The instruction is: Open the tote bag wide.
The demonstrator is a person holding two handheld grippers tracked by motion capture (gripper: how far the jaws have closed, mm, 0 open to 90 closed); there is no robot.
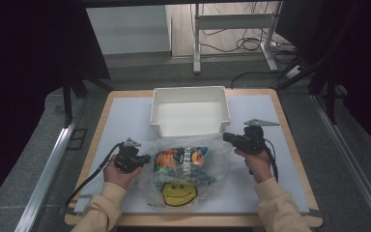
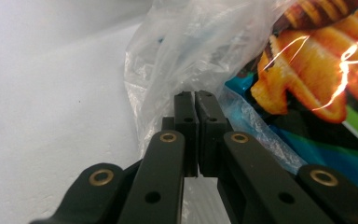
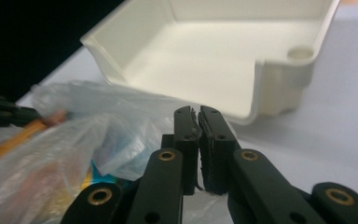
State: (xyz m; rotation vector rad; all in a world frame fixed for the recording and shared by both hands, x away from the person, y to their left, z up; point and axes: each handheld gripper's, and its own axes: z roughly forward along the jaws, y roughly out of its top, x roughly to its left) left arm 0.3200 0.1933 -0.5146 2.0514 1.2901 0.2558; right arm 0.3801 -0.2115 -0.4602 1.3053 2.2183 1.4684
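A clear plastic bag (image 1: 207, 166) with a yellow smiley print lies on the white mat, and an orange and blue snack packet (image 1: 181, 159) is inside it. My left gripper (image 1: 147, 158) is at the bag's left edge. In the left gripper view it (image 2: 195, 95) is shut, with the bag's film (image 2: 196, 46) bunched at its tips beside the packet (image 2: 317, 70). My right gripper (image 1: 226, 137) is at the bag's upper right edge. In the right gripper view its jaws (image 3: 196, 112) stand a thin slit apart, the bag (image 3: 98, 126) lying left of and below them.
An empty white bin (image 1: 224, 108) stands just behind the bag, with a low open front wall (image 3: 279, 88). The wooden table's edges frame the mat. Beyond the table are a desk frame and cables on the floor.
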